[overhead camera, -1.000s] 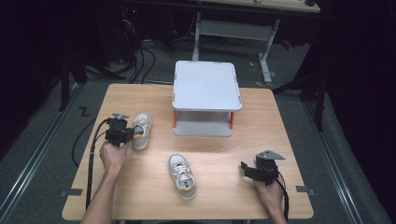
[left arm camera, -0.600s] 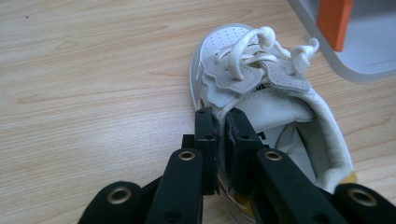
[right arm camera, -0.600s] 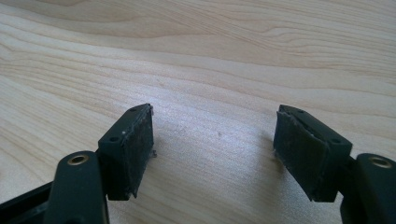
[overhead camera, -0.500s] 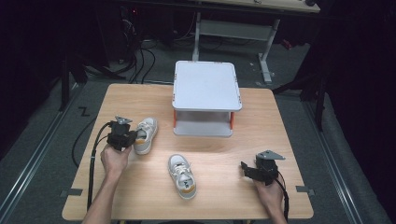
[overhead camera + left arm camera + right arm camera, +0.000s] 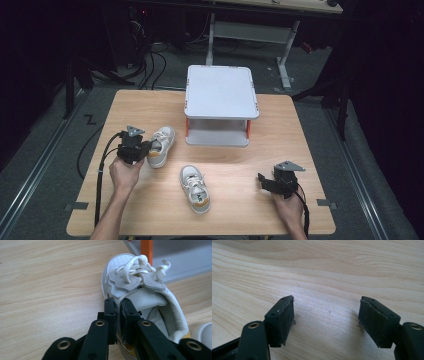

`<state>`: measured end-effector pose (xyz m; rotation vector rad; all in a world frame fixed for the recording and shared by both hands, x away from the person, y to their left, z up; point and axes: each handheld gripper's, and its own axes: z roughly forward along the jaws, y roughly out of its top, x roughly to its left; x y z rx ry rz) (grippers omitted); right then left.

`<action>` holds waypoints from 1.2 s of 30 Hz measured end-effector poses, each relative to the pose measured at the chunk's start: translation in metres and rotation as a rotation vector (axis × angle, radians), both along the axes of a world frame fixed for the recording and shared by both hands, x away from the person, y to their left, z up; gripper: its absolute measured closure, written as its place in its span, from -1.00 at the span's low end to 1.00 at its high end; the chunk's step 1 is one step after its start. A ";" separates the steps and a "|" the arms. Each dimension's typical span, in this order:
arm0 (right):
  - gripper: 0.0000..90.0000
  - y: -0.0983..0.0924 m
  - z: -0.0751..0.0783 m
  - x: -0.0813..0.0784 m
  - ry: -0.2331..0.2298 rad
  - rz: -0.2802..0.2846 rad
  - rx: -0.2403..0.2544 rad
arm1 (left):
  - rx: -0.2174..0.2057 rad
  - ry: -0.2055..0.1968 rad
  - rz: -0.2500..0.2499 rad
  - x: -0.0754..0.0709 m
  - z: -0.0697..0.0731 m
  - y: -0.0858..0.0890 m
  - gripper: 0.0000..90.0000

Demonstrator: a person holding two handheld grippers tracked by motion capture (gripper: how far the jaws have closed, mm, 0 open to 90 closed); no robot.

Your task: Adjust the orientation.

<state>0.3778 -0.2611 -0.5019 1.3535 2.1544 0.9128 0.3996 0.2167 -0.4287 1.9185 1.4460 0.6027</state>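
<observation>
the left gripper point(image 5: 142, 150) pinches the side wall of a white shoe point(image 5: 161, 145) left of centre in the high view. the right gripper point(image 5: 264, 181), lower right, stands wide above bare table point(image 5: 240, 165). a second shoe point(image 5: 195, 188) lies low centre.

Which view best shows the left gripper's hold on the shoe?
The left gripper view: the left gripper is clamped on the side collar of the shoe. The high view shows them together, small and partly hidden. The right gripper view shows bare tabletop.

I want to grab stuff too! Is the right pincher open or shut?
Open. The right gripper has jaws standing wide apart, bare table between them.
</observation>
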 end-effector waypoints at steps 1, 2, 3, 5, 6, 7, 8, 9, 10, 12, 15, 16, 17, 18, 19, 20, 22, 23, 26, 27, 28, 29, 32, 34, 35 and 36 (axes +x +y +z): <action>-0.36 0.000 0.000 0.000 0.000 0.000 0.000 | -0.007 -0.003 -0.007 -0.001 0.002 -0.002 0.88; -0.36 0.000 0.000 0.000 0.000 0.000 0.000 | -0.014 -0.007 -0.012 -0.003 0.003 -0.003 0.88; -0.36 0.000 0.000 0.000 0.000 0.000 0.000 | -0.018 -0.007 -0.015 -0.003 0.004 -0.004 0.88; -0.36 0.000 0.000 0.000 0.000 0.000 0.000 | -0.030 -0.008 -0.021 -0.005 0.006 -0.006 0.88; -0.36 0.000 0.000 0.000 0.000 0.000 0.000 | -0.031 -0.010 -0.028 -0.006 0.008 -0.008 0.88; -0.36 0.000 0.000 0.000 0.001 -0.001 0.001 | -0.032 -0.011 -0.035 -0.007 0.009 -0.010 0.88; -0.36 0.000 0.000 0.000 0.000 0.000 0.000 | -0.034 -0.011 -0.037 -0.008 0.010 -0.012 0.88; -0.36 0.000 0.000 0.000 0.001 -0.002 0.001 | -0.038 -0.014 -0.041 -0.009 0.011 -0.014 0.88; -0.36 0.000 0.000 0.000 0.001 -0.001 0.001 | -0.036 -0.015 -0.049 -0.010 0.013 -0.016 0.88; -0.36 0.000 0.000 0.000 0.000 0.000 0.000 | -0.044 -0.016 -0.059 -0.011 0.015 -0.021 0.88; -0.36 0.000 0.000 0.000 0.000 0.000 0.000 | -0.051 -0.018 -0.079 -0.013 0.018 -0.028 0.88; -0.36 0.000 0.000 0.000 0.000 -0.001 0.001 | -0.050 -0.017 -0.085 -0.014 0.018 -0.030 0.88; -0.36 0.000 0.000 0.000 0.000 0.000 0.000 | -0.046 -0.014 -0.093 -0.015 0.019 -0.032 0.88; -0.36 0.000 0.000 0.000 0.001 -0.001 0.001 | -0.040 -0.014 -0.101 -0.015 0.020 -0.035 0.88; -0.36 0.000 0.000 0.000 0.000 -0.001 0.001 | -0.034 -0.012 -0.111 -0.016 0.021 -0.038 0.88; -0.36 0.000 0.000 0.000 0.000 0.000 0.000 | -0.035 -0.014 -0.115 -0.017 0.022 -0.040 0.88; -0.36 0.000 0.000 0.000 0.000 0.000 0.000 | -0.045 -0.017 -0.126 -0.018 0.025 -0.044 0.88; -0.36 0.000 0.000 0.000 0.000 0.000 0.000 | -0.051 -0.018 -0.131 -0.018 0.026 -0.046 0.88; -0.36 0.000 0.000 0.000 0.000 -0.001 0.000 | -0.071 -0.021 -0.149 -0.018 0.032 -0.056 0.88; -0.36 0.000 0.000 0.000 0.000 0.000 0.000 | -0.076 -0.023 -0.154 -0.018 0.033 -0.059 0.88; -0.36 0.000 0.000 0.000 0.000 0.000 0.000 | -0.080 -0.021 -0.159 -0.018 0.034 -0.062 0.88; -0.36 0.000 0.000 0.000 0.000 -0.001 0.001 | -0.082 -0.021 -0.169 -0.018 0.035 -0.065 0.88; -0.37 0.000 0.000 0.000 0.000 0.000 0.000 | -0.092 -0.015 -0.194 -0.016 0.036 -0.078 0.88; -0.37 0.000 0.000 0.000 0.000 0.000 0.001 | -0.101 -0.010 -0.205 -0.014 0.035 -0.086 0.88; -0.37 0.000 0.000 0.000 0.000 0.000 0.001 | -0.106 -0.007 -0.208 -0.014 0.035 -0.089 0.88; -0.37 0.000 0.000 0.000 0.000 0.000 0.001 | -0.108 -0.006 -0.214 -0.013 0.035 -0.094 0.88</action>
